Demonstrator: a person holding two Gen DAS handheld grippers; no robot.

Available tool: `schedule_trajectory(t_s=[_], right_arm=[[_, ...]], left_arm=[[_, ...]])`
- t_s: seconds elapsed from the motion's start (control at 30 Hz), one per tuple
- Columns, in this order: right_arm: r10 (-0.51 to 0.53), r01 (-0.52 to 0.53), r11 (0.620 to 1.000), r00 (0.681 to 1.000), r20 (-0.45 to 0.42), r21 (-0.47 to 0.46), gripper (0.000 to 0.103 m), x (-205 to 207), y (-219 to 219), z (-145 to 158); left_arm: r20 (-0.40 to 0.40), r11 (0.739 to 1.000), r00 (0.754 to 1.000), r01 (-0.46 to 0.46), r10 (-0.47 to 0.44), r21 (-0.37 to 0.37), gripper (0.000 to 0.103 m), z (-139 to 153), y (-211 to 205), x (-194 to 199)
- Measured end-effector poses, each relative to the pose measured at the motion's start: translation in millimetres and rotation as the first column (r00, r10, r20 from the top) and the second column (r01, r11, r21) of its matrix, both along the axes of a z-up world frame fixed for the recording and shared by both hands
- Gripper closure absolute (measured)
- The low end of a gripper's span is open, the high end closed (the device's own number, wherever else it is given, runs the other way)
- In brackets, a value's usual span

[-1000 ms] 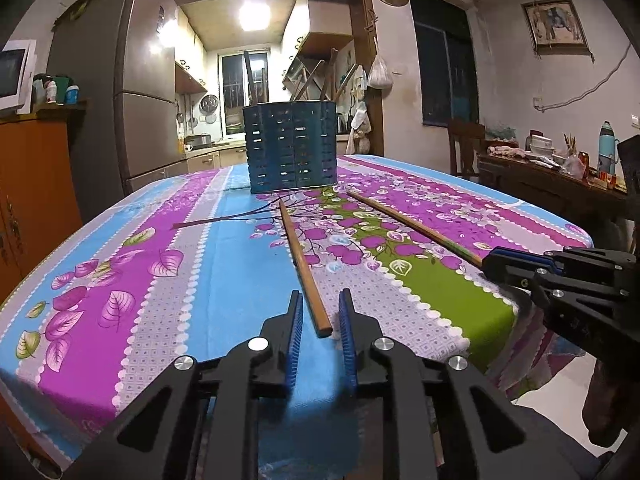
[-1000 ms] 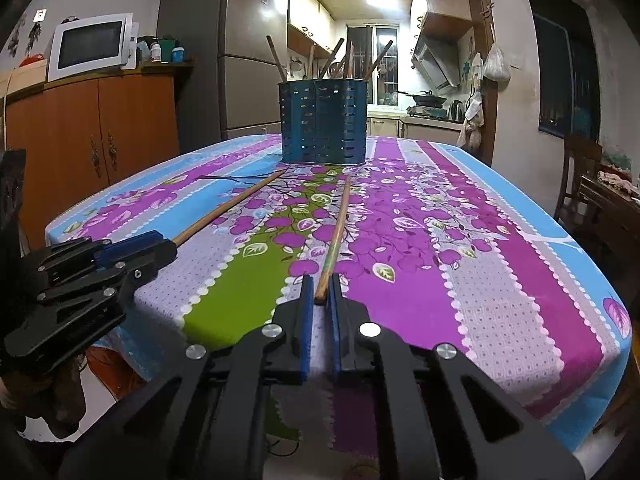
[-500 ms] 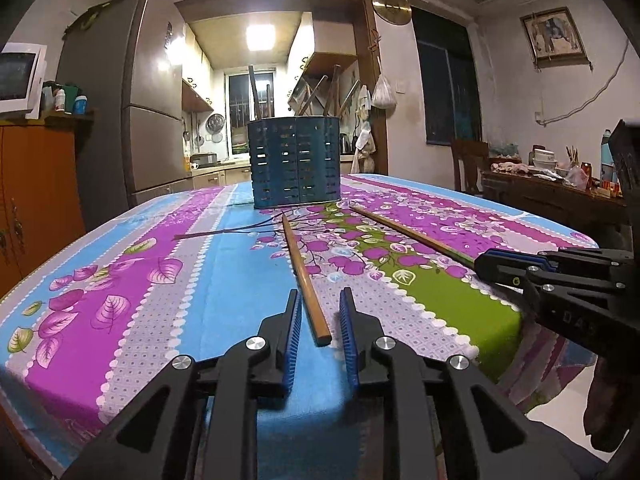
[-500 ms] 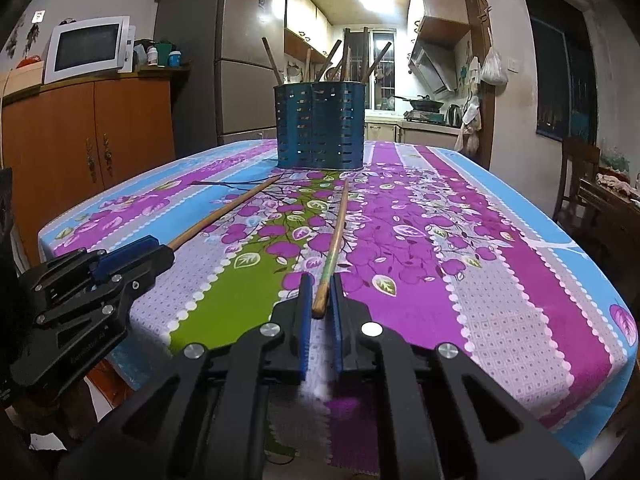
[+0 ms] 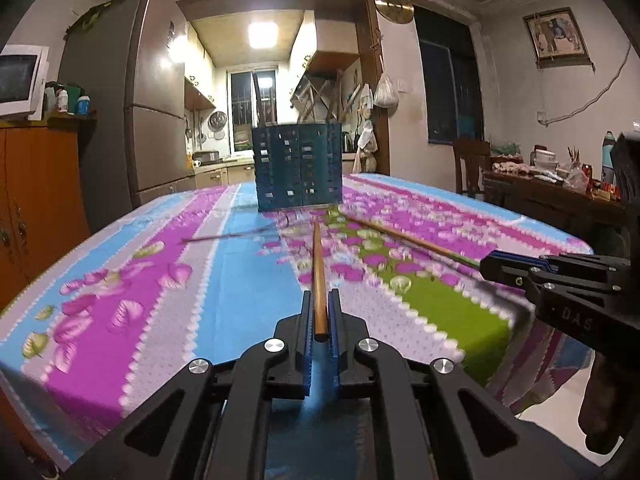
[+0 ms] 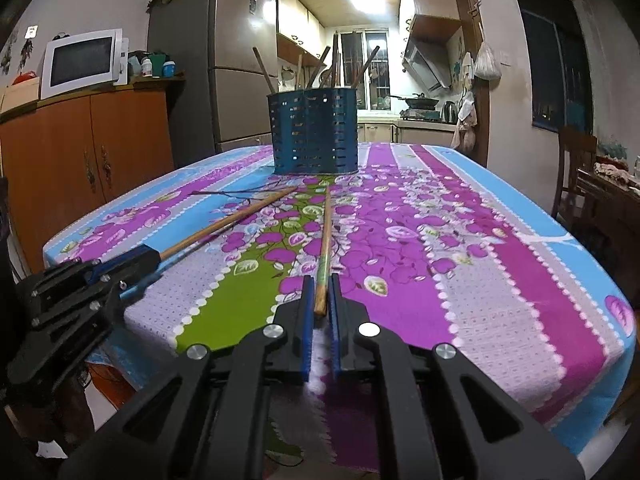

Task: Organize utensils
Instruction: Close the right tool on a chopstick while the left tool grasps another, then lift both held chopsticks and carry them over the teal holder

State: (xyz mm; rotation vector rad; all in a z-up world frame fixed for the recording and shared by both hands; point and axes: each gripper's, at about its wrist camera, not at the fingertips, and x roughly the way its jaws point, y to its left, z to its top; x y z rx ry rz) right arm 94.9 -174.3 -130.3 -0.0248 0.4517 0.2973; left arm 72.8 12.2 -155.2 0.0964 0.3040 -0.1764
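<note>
Both tools, left (image 5: pixel 319 312) and right (image 6: pixel 320 294), I have nearly closed around a wooden chopstick (image 5: pixel 319 276) (image 6: pixel 325 240) each on the desk, neither yet in the blue perforated holder (image 6: pixel 314 132).

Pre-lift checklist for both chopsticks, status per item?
1. Left hand-held gripper straddles the left chopstick near its end: ok.
2. Right hand-held gripper straddles the right chopstick near its end: ok.
3. Fingers clamped firmly on either stick: cannot tell; small gaps show beside each.
4. Both chopsticks lying apart on the tablecloth, not crossed: ok.
5. Blue utensil holder upright, straight ahead: ok.
6. Free room inside holder: cannot tell; several sticks already stand in it.
</note>
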Motion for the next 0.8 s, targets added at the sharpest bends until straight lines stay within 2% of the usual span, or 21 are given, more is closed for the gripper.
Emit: schedule_trajectory(t_s=[0.17, 0.37, 0.53, 0.6, 0.67, 0.8], right_arm=[[0.009, -0.008, 1.0, 0.998, 0.063, -0.008, 0.098, -14.5, -4.1, 31.3], [0.037, -0.035, 0.999, 0.986, 0.163, -0.015, 0.098, -23.2, -8.0, 78.7], [0.067, -0.061, 0.998, 0.97, 0.232, -0.034, 0.098, -14.5, -7.8, 116.6], [0.069, -0.06, 0.997, 0.966, 0.251, -0.045, 0.098, -10.9, -7.6, 124.4], [0.07, -0.062, 0.997, 0.968, 0.241, -0.041, 0.098, -8.8, -8.4, 122.1], [0.079, -0.074, 0.997, 0.983, 0.167, -0.039, 0.098, -16.3, -9.2, 94.7]], left_arm=[[0.063, 1.0, 0.998, 0.005, -0.004, -0.018, 0.095, 33.6, 3.6, -10.7], [0.181, 0.999, 0.983, 0.027, -0.021, -0.031, 0.095, 85.0, 4.3, -22.2], [0.213, 0.999, 0.977, 0.039, -0.033, -0.024, 0.095, 113.8, 2.1, -10.5], [0.202, 0.999, 0.979, 0.028, -0.022, -0.023, 0.095, 110.8, 4.1, -8.1], [0.143, 0.998, 0.99, 0.024, -0.017, -0.049, 0.095, 96.2, 12.2, -6.8], [0.033, 1.0, 0.999, 0.017, -0.016, -0.006, 0.093, 49.9, 26.7, -11.1]])
